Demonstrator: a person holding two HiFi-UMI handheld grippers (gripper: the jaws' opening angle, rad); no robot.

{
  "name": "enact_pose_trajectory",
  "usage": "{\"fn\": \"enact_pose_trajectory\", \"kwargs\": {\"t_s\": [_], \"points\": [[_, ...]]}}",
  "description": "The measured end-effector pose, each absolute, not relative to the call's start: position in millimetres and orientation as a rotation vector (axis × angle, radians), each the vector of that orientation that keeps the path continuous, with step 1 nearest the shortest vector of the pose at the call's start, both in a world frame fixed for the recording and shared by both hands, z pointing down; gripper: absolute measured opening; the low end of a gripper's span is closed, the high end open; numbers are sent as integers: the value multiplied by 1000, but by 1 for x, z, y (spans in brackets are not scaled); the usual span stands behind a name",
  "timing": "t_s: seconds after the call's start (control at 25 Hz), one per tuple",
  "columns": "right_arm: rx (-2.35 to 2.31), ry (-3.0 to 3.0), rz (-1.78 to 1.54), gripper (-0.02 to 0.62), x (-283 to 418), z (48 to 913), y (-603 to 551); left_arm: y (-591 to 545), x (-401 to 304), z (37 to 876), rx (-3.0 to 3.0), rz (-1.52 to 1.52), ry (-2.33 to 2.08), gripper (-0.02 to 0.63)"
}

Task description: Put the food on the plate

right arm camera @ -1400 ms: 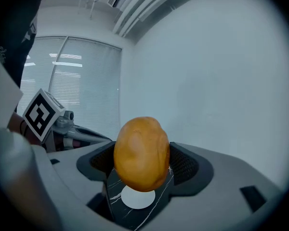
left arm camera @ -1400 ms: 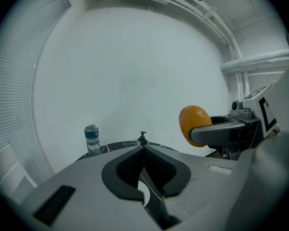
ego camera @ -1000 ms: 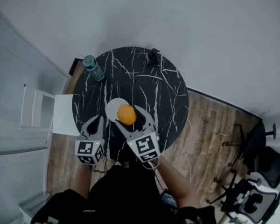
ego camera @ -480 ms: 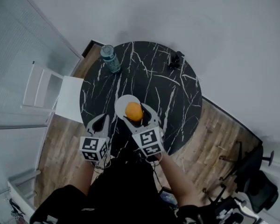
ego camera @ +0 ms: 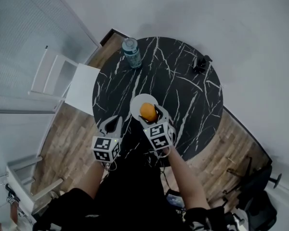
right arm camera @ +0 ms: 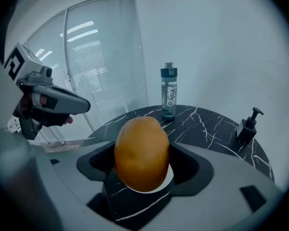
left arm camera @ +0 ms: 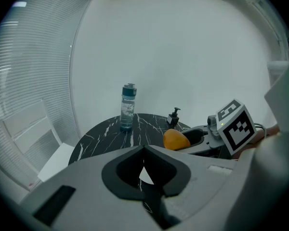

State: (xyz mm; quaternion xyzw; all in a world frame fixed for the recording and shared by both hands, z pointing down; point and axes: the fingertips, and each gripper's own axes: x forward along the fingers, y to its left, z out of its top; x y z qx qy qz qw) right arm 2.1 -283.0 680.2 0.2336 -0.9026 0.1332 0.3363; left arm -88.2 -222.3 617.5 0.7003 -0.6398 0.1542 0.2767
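Observation:
An orange mango (ego camera: 148, 112) (right arm camera: 142, 153) (left arm camera: 176, 139) is clamped between the jaws of my right gripper (ego camera: 150, 113) (right arm camera: 142, 163), which is shut on it. It hangs over the white plate (ego camera: 137, 103) near the front of the round black marble table (ego camera: 183, 88). The plate's rim (right arm camera: 169, 175) shows under the fruit in the right gripper view. My left gripper (ego camera: 111, 125) (left arm camera: 143, 165) sits at the table's near left edge, jaws together with nothing between them; a sliver of plate (left arm camera: 143, 176) shows through their notch.
A clear water bottle (ego camera: 131, 52) (left arm camera: 127, 107) (right arm camera: 168, 97) stands at the table's far left. A small black pump dispenser (ego camera: 200, 64) (right arm camera: 246, 126) (left arm camera: 174, 117) sits at the far right rim. A white chair (ego camera: 62, 81) is left of the table, above wooden floor (ego camera: 72, 134).
The view has shifted, so the table now sits further right and higher in frame. The right gripper still holds the mango over the plate; the left gripper stays beside it.

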Motion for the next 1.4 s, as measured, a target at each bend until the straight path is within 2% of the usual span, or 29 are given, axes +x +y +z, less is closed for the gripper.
{"fn": "enact_pose_trajectory", "kwargs": {"t_s": [0.64,1.4], "points": [[485,-2204,413,336,-17,755,-280,-194,-114,681,1678,447,-1735,-1],[542,-2115,491,336,-14,783,-287,-182,-116,687,1635,435,-1730,-1]]}}
